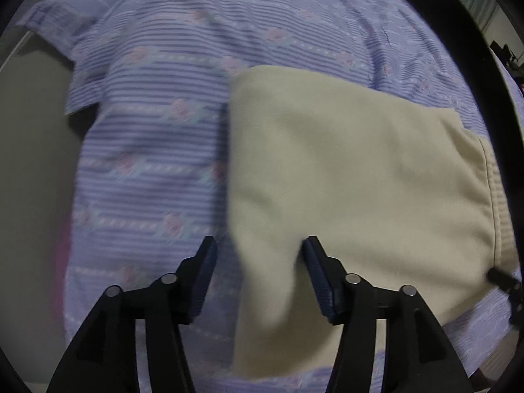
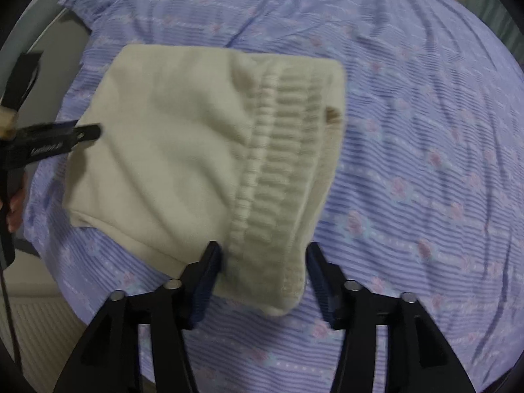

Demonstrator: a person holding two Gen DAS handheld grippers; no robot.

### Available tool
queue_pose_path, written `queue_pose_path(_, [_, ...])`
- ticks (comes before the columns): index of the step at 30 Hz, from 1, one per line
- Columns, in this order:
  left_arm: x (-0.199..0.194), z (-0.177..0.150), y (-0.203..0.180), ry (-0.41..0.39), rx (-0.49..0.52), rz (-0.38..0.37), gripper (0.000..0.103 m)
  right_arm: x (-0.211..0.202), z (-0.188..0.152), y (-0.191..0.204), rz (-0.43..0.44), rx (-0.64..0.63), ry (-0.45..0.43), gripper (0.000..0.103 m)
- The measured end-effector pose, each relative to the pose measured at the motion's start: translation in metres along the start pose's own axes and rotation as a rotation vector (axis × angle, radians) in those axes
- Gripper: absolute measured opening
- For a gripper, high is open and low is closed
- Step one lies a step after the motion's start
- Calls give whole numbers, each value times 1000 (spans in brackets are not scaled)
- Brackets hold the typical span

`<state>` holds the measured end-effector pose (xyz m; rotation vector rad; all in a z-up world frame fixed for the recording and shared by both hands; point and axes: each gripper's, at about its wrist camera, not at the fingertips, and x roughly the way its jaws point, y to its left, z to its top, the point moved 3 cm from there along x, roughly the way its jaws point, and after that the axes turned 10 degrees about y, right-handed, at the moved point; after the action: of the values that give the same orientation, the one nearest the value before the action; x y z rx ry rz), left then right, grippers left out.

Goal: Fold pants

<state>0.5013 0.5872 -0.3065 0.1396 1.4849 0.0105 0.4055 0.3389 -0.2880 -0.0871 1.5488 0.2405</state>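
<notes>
A bed (image 2: 425,131) under a lilac striped floral sheet (image 1: 147,131) carries folded cream pants (image 2: 170,150), ribbed waistband (image 2: 281,170) rightward. The left gripper (image 1: 260,245) and right gripper (image 2: 263,252) straddle the near corners, jaws parted, not pressing.

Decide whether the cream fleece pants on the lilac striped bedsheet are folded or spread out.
Folded. The cream fleece pants form one compact rectangle on the lilac striped bedsheet, ribbed waistband on top, no legs extending.
</notes>
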Motion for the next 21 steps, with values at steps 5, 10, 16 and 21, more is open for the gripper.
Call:
queue_pose_path(5, [-40,-32,-1,-45,-52,58,61,-38,-14,-22,-134,0,-81,61])
queue_pose_path(10, [-111,-74,-44,-164,-20,48,77,-108,-49,-47,-136,6,-219,78])
queue_pose_path(16, [-210,-118,-106,-336,3,32,91,-195,-106,-74,-139,-7,-369,89])
queue_pose_path(21, [-280,-151,-152,-438,-16,-7,99,-269,-164,-103,-149,-36,-473,94])
